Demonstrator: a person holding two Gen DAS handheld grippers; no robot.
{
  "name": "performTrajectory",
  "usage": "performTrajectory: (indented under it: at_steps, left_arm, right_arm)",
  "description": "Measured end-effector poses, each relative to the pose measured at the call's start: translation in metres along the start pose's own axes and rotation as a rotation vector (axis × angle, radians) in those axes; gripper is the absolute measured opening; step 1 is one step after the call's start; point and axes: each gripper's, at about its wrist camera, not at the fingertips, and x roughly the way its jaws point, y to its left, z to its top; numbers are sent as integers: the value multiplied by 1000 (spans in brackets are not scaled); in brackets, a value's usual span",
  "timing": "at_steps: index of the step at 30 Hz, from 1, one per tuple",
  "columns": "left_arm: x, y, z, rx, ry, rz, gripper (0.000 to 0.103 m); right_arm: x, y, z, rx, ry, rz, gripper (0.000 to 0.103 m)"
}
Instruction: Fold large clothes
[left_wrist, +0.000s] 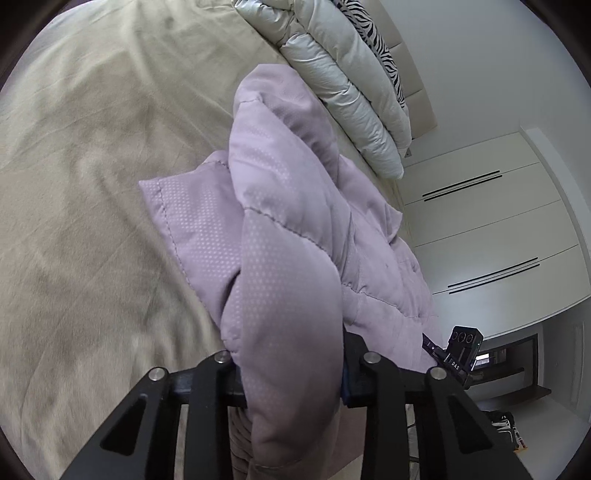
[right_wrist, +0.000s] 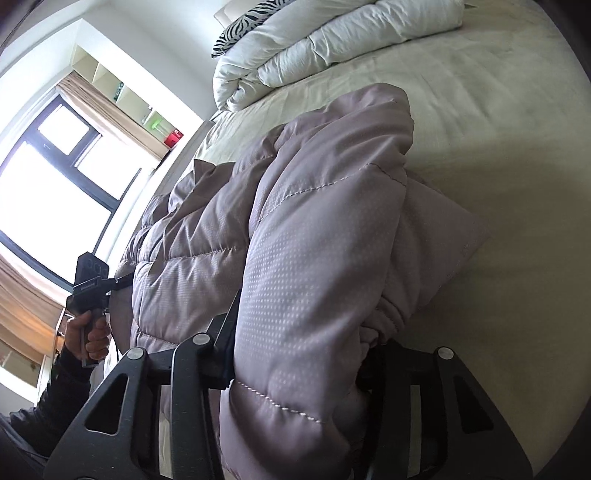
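A lilac quilted puffer jacket lies bunched on the beige bed sheet. My left gripper is shut on a thick fold of it, the padding bulging between the jaws and hiding the fingertips. The same jacket fills the right wrist view, where my right gripper is shut on another padded fold near a cuff. The left gripper also shows at the left of the right wrist view, and the right gripper at the lower right of the left wrist view.
A folded white duvet and a zebra-print pillow lie at the head of the bed. White wardrobe doors stand beside the bed. A window with curtains is on the other side.
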Motion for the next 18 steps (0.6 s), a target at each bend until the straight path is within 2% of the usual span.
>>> performTrajectory:
  at_steps: [3,8,13,15,18]
  left_arm:
    - [-30,-9,-27,19,-8,-10,34]
    - [-76,-10,-83,40,15,-2,34]
    - [-93,8,-132,38,51,29,36]
    - [-88,22,-142,16,61,45,44]
    - [-80,40,-145,-25,40,52,57]
  right_arm:
    - [-20,23,-17,-4,-7,11,40]
    - [-48,61,-67,-12,9,48,40]
    - [-63,65,-129,13,45,74,40]
    - [-57,56,-150,42,67,62,42]
    - [-50,29,-169,121,59,50,58]
